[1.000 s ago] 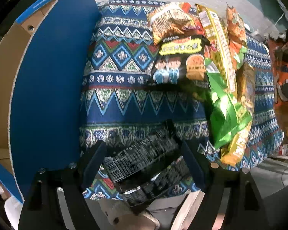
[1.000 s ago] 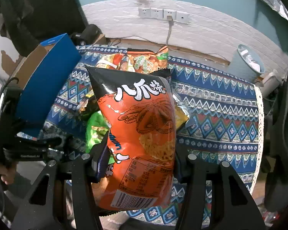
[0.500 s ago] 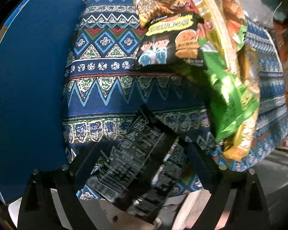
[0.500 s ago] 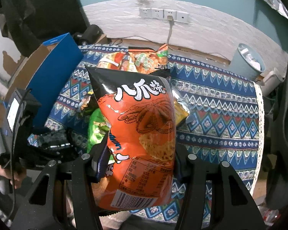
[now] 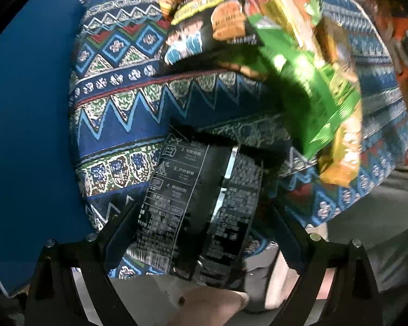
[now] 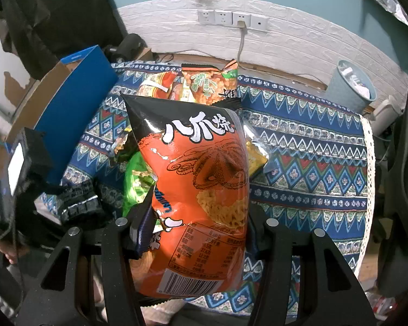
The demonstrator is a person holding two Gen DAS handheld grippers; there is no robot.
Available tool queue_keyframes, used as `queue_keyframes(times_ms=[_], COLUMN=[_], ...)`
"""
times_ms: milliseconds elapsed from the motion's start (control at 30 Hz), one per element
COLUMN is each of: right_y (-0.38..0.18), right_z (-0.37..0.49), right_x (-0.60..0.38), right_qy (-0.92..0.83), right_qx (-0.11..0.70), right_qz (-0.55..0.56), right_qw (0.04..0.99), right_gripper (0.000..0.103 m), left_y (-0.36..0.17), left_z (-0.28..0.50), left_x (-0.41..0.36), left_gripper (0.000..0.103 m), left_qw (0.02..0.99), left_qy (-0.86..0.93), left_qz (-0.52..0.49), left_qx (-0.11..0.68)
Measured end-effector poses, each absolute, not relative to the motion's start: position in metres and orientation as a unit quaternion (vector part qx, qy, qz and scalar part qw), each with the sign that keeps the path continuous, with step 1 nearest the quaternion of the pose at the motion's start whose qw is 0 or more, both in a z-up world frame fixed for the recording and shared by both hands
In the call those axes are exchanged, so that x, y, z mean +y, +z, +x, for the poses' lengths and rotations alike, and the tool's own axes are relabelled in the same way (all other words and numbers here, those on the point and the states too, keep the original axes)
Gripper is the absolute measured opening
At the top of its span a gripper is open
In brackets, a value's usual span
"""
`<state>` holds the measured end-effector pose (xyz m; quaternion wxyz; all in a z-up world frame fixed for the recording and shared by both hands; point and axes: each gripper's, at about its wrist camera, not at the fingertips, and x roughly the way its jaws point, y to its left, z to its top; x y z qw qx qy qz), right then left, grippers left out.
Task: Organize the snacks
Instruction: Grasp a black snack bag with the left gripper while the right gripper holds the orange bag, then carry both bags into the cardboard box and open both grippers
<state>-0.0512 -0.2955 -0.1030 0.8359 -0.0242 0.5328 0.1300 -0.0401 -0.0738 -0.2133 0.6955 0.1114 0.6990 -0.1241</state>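
Released since a second ago, the black packet (image 5: 201, 212) now lies loose between the spread jaws of the left gripper (image 5: 204, 233), tilted at the near edge of the patterned cloth (image 5: 117, 103). Beyond it sits a heap of snack bags (image 5: 272, 43), with the blue box (image 5: 27, 108) on the left. Over on the other side, the right gripper (image 6: 195, 231) clamps the orange bag (image 6: 204, 179) upright above the cloth, near the green bag (image 6: 136, 182).
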Motion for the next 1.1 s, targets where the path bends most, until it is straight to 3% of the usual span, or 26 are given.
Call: queue_keyframes(times_ms=[67, 200, 267, 467, 833, 1100], right_y=[-0.104, -0.104, -0.105, -0.103, -0.091, -0.074], right_z=[-0.051, -0.052, -0.052, -0.051, -0.045, -0.034], right_x=[-0.295, -0.293, -0.292, -0.290, -0.276, -0.251], right_qy=[0.130, 0.131, 0.131, 0.128, 0.135, 0.146], right_qx=[0.534, 0.534, 0.534, 0.534, 0.523, 0.512], right_qz=[-0.027, -0.033, -0.036, -0.037, -0.037, -0.038], right_qw=[0.835, 0.834, 0.834, 0.835, 0.841, 0.846], right_gripper=[0.054, 0.054, 0.054, 0.054, 0.054, 0.054], left_y=[-0.217, -0.212, -0.208, -0.178, -0.066, -0.027], left_z=[-0.042, -0.038, -0.037, -0.038, -0.060, -0.048], left_x=[-0.078, -0.082, -0.083, -0.073, -0.067, -0.035], left_gripper=[0.092, 0.060, 0.057, 0.057, 0.057, 0.057], left_qw=[0.700, 0.711, 0.716, 0.742, 0.823, 0.854], left_qy=[-0.123, -0.134, -0.134, -0.124, -0.121, -0.098], left_qz=[0.112, 0.121, 0.110, 0.108, 0.090, 0.067], left_qx=[0.695, 0.679, 0.677, 0.650, 0.547, 0.507])
